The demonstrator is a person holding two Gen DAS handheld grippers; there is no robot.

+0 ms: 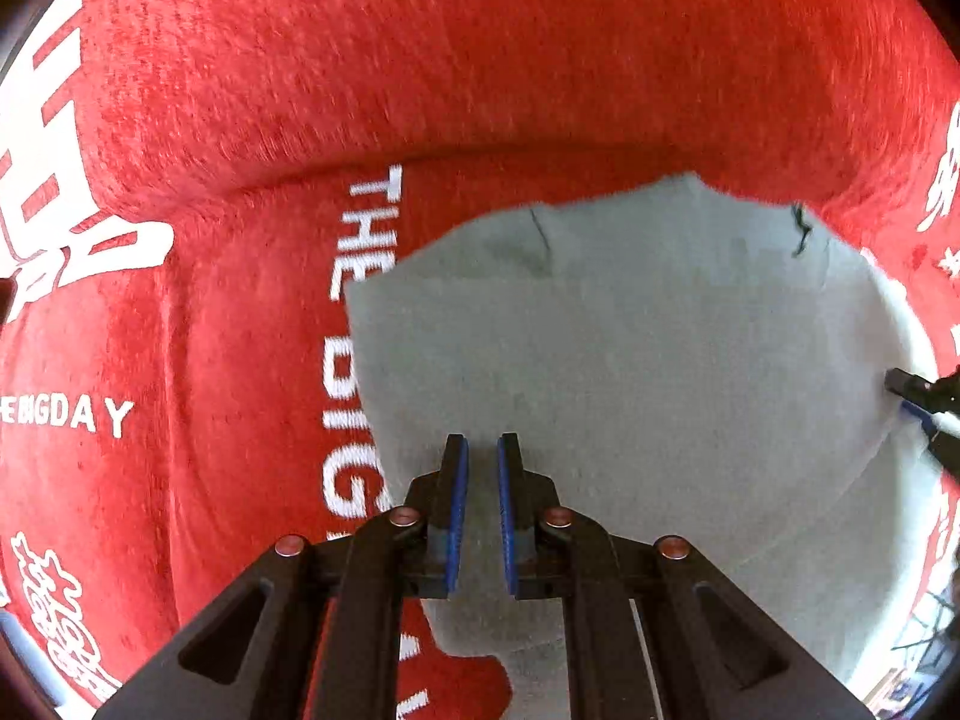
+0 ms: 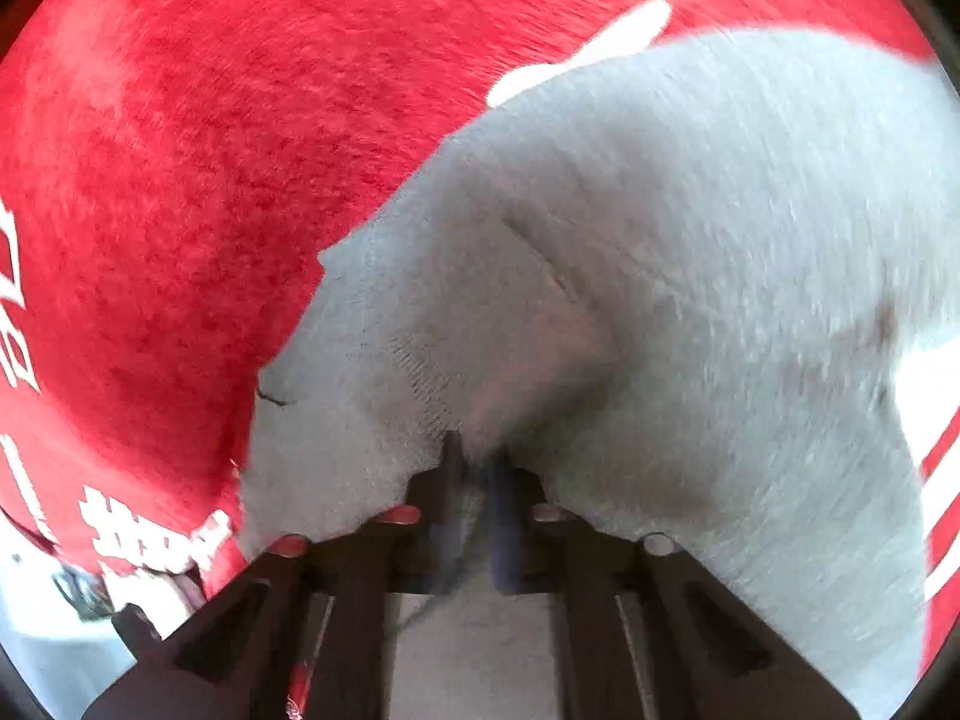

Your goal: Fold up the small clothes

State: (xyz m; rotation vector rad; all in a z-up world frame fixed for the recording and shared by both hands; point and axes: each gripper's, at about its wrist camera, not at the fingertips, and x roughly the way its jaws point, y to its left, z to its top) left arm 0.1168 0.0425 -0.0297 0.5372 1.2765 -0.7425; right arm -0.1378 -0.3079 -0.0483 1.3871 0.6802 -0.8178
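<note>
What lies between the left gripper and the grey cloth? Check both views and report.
Nothing visible does. The left gripper points straight down at the grey cloth, with only bare fabric past its tips. The right gripper pinches the cloth's edge off to the side, clear of that path.

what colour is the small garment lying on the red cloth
Plain light grey garment, with no print; it shows best in the left wrist view.
</note>
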